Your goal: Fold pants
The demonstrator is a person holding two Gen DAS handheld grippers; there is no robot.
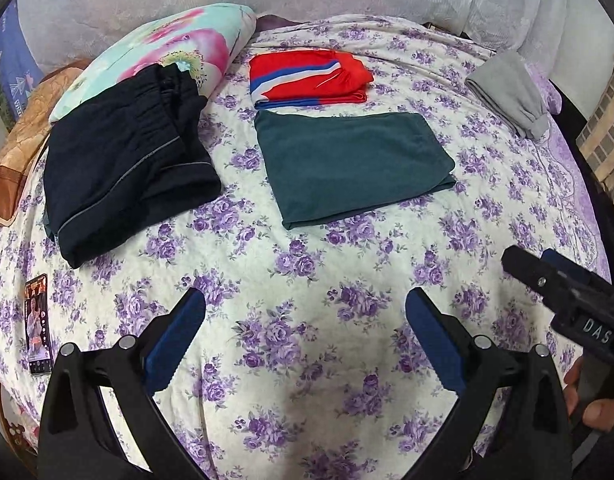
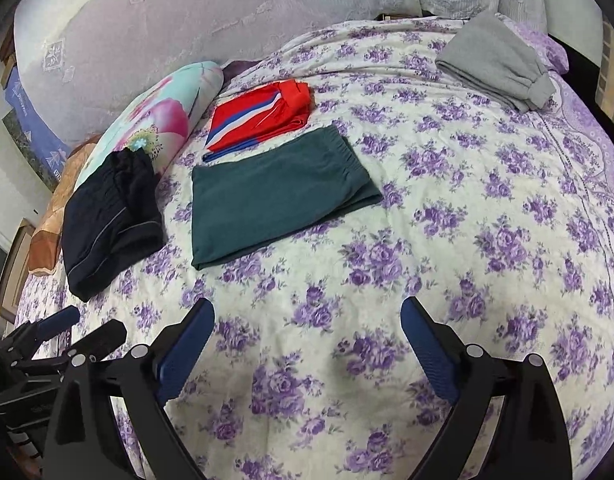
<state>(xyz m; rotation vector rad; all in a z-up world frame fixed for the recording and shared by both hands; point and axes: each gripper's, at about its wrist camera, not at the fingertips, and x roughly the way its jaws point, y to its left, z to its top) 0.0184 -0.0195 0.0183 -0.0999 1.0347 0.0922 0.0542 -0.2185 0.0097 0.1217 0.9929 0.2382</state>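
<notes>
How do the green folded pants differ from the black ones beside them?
The green pants lie flat on the bedspread, a thin, even rectangle; the black pants are a bulkier bundle, their waistband propped against the floral pillow. The green are plain; the black carry thin grey piping. Both are folded.

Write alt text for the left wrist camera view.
An open left claw hovers empty over a purple-flowered bedspread. Beyond it lie folded dark green pants, red striped pants, black pants and grey pants. The right claw enters at right.
</notes>
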